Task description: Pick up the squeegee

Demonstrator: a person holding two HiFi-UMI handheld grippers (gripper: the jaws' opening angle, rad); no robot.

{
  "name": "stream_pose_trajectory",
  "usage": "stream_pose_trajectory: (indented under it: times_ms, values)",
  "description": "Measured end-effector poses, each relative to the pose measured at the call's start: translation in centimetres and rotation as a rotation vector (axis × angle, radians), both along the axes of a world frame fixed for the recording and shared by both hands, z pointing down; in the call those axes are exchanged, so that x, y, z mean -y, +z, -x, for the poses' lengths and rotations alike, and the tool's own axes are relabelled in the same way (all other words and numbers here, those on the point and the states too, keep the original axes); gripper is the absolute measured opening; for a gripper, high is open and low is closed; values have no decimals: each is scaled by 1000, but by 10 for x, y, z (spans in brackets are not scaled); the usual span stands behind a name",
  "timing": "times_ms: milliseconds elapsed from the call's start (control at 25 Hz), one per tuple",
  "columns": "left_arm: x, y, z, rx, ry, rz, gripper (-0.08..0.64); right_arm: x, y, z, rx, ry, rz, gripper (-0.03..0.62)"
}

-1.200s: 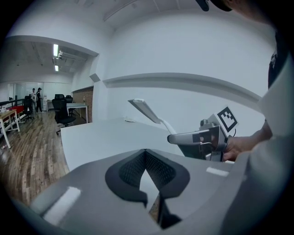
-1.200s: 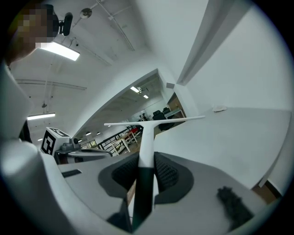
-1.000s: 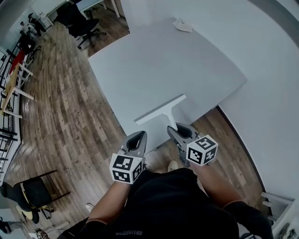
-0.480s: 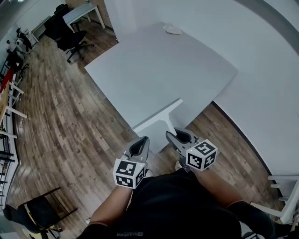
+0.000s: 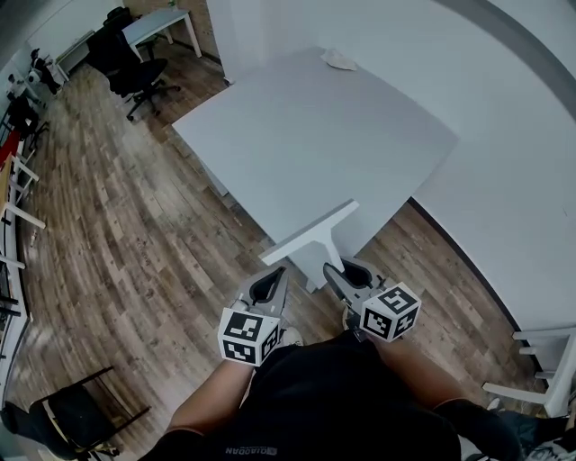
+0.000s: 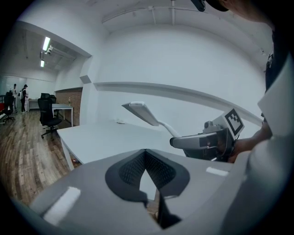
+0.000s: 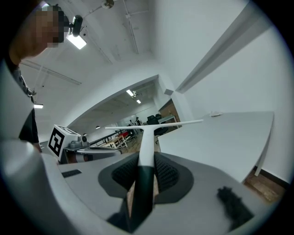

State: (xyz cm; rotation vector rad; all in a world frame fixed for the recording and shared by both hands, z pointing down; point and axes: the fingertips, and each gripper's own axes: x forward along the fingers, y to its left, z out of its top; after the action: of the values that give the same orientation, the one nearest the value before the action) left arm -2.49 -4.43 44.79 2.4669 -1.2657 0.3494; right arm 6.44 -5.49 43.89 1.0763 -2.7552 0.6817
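Observation:
The white squeegee (image 5: 312, 231) hangs over the near corner of the white table (image 5: 315, 135), blade forward, clear of the tabletop. My right gripper (image 5: 346, 269) is shut on its handle. In the right gripper view the handle (image 7: 146, 146) runs up between the ribbed pads to the blade. My left gripper (image 5: 268, 283) is beside it on the left, shut on nothing, with its pad tips meeting (image 6: 145, 151). The left gripper view shows the squeegee blade (image 6: 138, 110) and the right gripper (image 6: 177, 142) at the right.
A crumpled white cloth (image 5: 338, 59) lies at the table's far corner. A black office chair (image 5: 135, 63) and a white desk (image 5: 158, 22) stand further back on the wood floor. A white wall (image 5: 504, 135) runs along the right.
Both grippers have shifted a little lower in the head view, and the squeegee has travelled with the right one. The table corner now sits further from me.

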Motion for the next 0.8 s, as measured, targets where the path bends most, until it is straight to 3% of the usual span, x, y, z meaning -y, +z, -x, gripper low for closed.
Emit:
stream_pose_trajectory:
  times_ms: [360, 800]
  values:
    - [-10, 6, -18, -23, 94, -6, 8, -21, 2, -16, -30, 89, -2, 95]
    - [-22, -6, -60, -36, 8, -29, 8, -25, -9, -54, -57, -4, -49, 95]
